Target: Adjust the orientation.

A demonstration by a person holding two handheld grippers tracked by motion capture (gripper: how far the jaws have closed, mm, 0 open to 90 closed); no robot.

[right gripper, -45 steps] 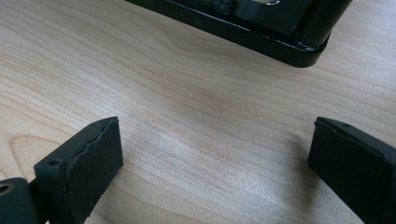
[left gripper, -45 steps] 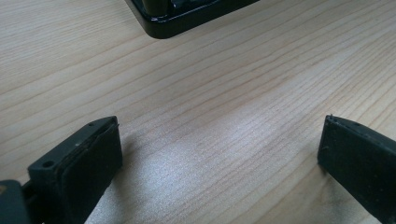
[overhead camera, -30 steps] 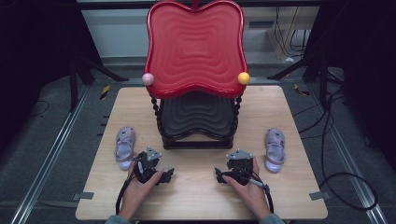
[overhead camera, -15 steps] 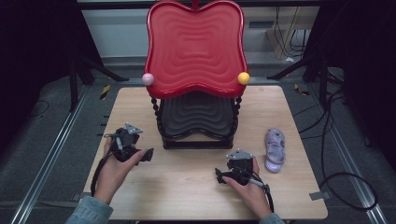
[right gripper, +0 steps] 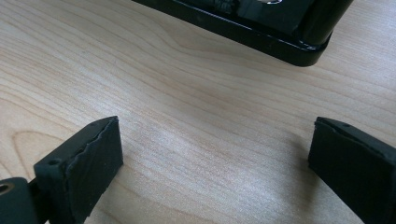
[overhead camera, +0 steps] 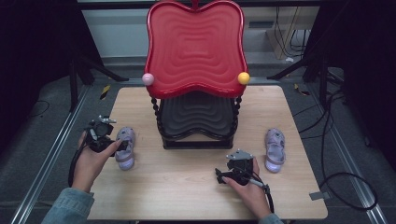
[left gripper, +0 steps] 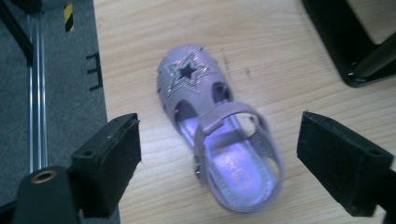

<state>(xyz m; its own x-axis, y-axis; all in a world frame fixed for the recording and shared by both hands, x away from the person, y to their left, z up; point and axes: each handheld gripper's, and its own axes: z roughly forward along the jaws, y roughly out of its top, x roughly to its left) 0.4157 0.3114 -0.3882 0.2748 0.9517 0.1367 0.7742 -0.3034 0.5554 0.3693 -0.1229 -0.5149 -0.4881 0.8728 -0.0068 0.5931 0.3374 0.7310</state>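
Left gripper (overhead camera: 108, 140) sits over the left side of the tabletop (overhead camera: 187, 186), jaws apart and just been narrowing a bit, nothing clamped. Left sandal (left gripper: 219, 140) lies flat on the wood between and beyond my left jaws, not touched by either pad; it is lilac, star cutout on the toe, strap across the middle, toe pointing away from me in the left gripper view. In the high view it's just beside the gripper, near the left foot of the black stand (overhead camera: 198, 119).

Right gripper (overhead camera: 233, 171) rests low near the front edge, jaws wide apart, bare wood between them, stand base ahead. Right sandal (overhead camera: 274, 149) lies just beside it to the right, not touching.
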